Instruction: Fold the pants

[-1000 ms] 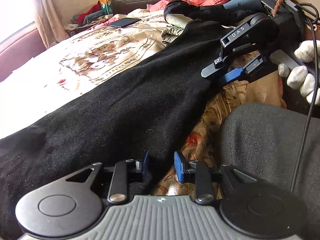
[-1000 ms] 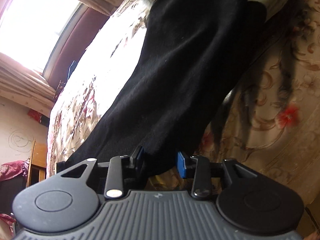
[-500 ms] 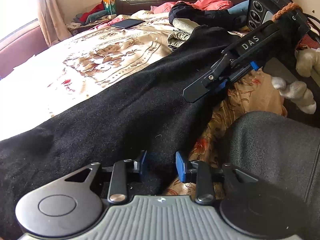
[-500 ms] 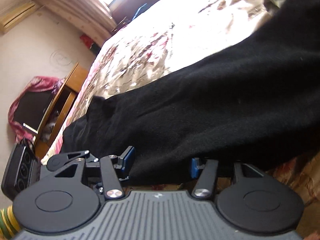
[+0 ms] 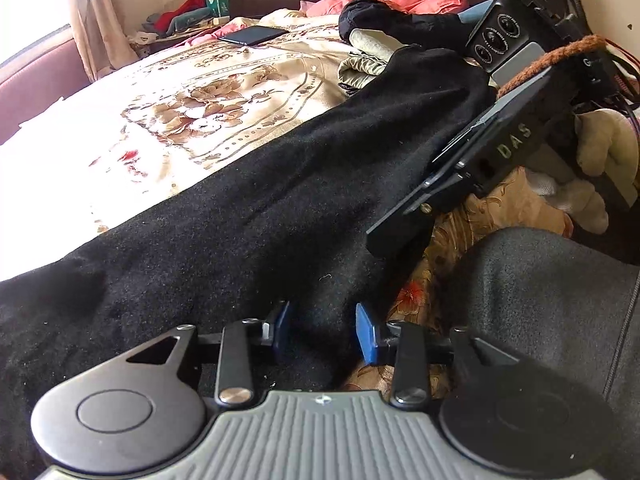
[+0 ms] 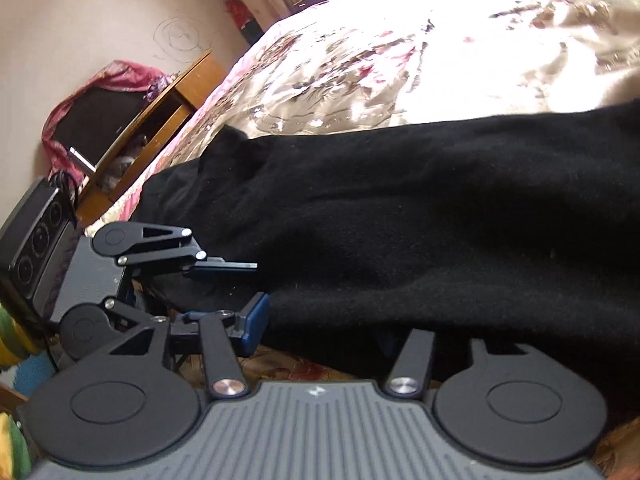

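1. Fingers [image 5: 283,330] of left gripper [image 5: 322,330] parted, blue pads either side of a fold of black pants [image 5: 256,216], not pinching it.
2. Right gripper [image 6: 320,320] likewise spread wide; left pad bare beside the cloth's edge, right pad hidden under the cloth.
3. Pants stretched long across the bed [image 5: 192,92], along its near edge, over a floral cover.
4. Right gripper in left view tilted down, touching the pants' edge.
5. Phone [image 5: 252,35] and heaped clothes [image 5: 400,4] lying near the headboard.

Pants [image 5: 248,216] lie along the bed's [image 5: 192,92] near edge (phone [image 5: 253,35] behind).
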The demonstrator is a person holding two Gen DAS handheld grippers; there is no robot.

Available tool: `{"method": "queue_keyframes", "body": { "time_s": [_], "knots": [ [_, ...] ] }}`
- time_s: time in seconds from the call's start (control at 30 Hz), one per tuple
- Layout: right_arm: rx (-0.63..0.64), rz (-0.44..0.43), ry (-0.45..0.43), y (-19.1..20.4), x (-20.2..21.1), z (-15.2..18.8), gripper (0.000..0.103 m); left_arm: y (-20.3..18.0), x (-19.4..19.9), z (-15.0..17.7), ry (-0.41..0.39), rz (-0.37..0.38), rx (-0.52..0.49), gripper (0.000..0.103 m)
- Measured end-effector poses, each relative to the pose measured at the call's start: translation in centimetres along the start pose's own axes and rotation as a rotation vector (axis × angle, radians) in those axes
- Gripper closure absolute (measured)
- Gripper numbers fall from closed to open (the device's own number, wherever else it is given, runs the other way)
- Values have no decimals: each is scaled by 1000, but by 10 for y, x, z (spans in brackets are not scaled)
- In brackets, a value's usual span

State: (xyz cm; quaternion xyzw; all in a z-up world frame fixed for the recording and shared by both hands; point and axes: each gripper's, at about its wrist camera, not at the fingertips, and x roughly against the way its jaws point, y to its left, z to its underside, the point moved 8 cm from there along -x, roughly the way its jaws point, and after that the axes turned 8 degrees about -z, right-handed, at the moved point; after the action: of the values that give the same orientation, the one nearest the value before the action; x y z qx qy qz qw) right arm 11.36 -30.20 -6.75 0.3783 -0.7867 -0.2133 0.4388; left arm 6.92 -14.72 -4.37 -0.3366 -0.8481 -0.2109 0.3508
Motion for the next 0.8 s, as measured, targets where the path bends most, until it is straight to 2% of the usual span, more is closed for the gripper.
{"method": "queue_keyframes", "body": {
  "time_s": [0.03,0.07,0.13,0.23,0.33,0.4,0.47,0.53,0.6,0.67,0.8],
  "knots": [
    [-78,-8,-37,-8,5,-1,76,-1,-1,0,1,2,-4,54],
    [-156,-9,-69,-17,10,0,96,-3,-2,0,3,11,-9,54],
    [-295,-15,-116,-26,15,4,97,-9,-3,1,12,29,-24,54],
    [-280,1,-134,-8,22,15,98,-21,-1,5,25,70,-72,54],
    [-302,19,-120,-5,19,23,98,-27,-6,11,31,70,-103,52],
    [-316,87,-109,-18,14,26,94,-25,-9,9,36,73,-76,52],
    [-367,74,-124,-26,15,22,92,-23,-7,4,28,69,-60,52],
    [-355,90,-178,-27,28,13,86,-23,-3,1,10,67,-59,52],
    [-350,119,-267,-31,50,7,70,-23,-4,4,14,75,-55,51],
    [-394,157,-381,-44,78,6,62,-25,-9,8,22,69,-58,51],
    [-547,241,-604,-85,132,24,63,-28,-11,8,18,66,-48,48]
  ]
}}
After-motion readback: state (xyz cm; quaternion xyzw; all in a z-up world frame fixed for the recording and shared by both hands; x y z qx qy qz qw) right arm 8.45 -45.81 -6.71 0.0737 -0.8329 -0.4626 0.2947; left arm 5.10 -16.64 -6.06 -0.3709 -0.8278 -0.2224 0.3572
